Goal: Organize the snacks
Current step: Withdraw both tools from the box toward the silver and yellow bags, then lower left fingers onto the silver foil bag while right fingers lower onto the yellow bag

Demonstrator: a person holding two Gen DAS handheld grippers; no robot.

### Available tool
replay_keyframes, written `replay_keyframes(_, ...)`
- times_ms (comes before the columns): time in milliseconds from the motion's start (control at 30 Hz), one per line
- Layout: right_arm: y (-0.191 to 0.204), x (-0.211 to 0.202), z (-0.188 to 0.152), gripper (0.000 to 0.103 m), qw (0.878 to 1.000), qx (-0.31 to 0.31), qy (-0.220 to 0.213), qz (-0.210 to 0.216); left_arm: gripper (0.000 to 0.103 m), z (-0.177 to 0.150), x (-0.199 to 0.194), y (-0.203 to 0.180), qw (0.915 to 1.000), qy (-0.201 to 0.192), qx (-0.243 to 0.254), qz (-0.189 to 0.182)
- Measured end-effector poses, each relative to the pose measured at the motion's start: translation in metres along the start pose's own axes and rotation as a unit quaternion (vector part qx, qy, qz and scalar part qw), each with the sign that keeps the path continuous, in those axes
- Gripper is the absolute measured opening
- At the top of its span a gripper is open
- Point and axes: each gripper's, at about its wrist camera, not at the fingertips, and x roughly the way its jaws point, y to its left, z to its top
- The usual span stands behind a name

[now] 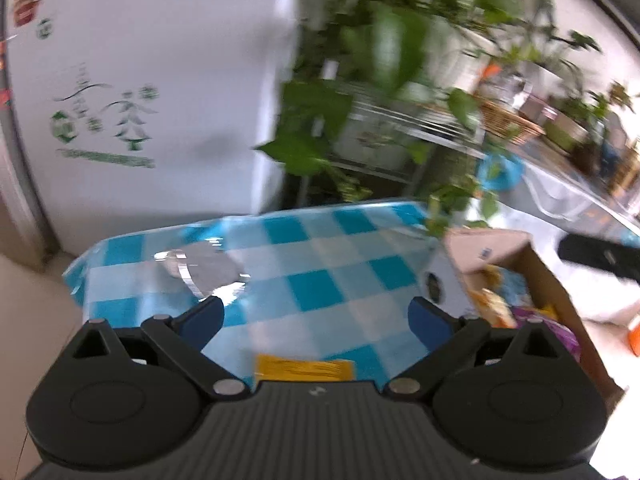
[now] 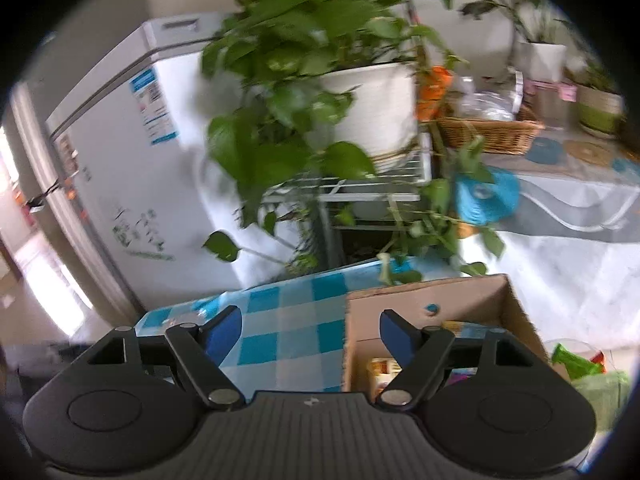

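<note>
Both views blurred. Left gripper (image 1: 316, 316) held above a table with blue-and-white checked cloth (image 1: 304, 264), blue fingers (image 1: 204, 316) wide apart, nothing between them. Just under its body, a yellow packet (image 1: 306, 368) flat on the cloth, close to the tool, partly hidden by it. To the right of the right finger, an open cardboard box (image 1: 552, 280) at the table's right edge, with snacks (image 1: 496, 308) inside, orange and purple wrappers, details not readable. Near the left finger, a shiny patch on the cloth (image 1: 200, 268), nature not clear. Right gripper (image 2: 310, 332) also spread open and empty, above the same cloth (image 2: 288, 332); right finger (image 2: 396, 332) over the box's (image 2: 472, 292) open top, left finger over bare cloth. Snack packs (image 2: 384, 368) visible in the box directly beneath that right finger, not touching it. Behind the table, a white refrigerator (image 2: 132, 152), a leafy plant in a white pot (image 2: 372, 104) on a wire rack (image 2: 376, 188), a wicker basket (image 2: 488, 132) further right.
</note>
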Motion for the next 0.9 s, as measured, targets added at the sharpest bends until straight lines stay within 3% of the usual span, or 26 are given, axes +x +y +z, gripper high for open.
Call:
replay_keyframes(333,0.048,0.027,-0.014,0.087,0.993,-0.094,0.039,0.061,0.098,0.017,0.028,0.056,0.9972,0.011,-0.054,0.051)
replay_keyframes(633,0.094,0.061,-0.046,0.091,0.969,-0.196,0.114,0.101,0.098,0.024,0.071,0.087,0.9897,0.041,-0.122,0.063)
replay_keyframes(900,0.114,0.091,-0.065,0.093,0.952,-0.233,0.161,0.113,0.098,0.029,0.111,0.097,0.9837,0.068,-0.155,0.061)
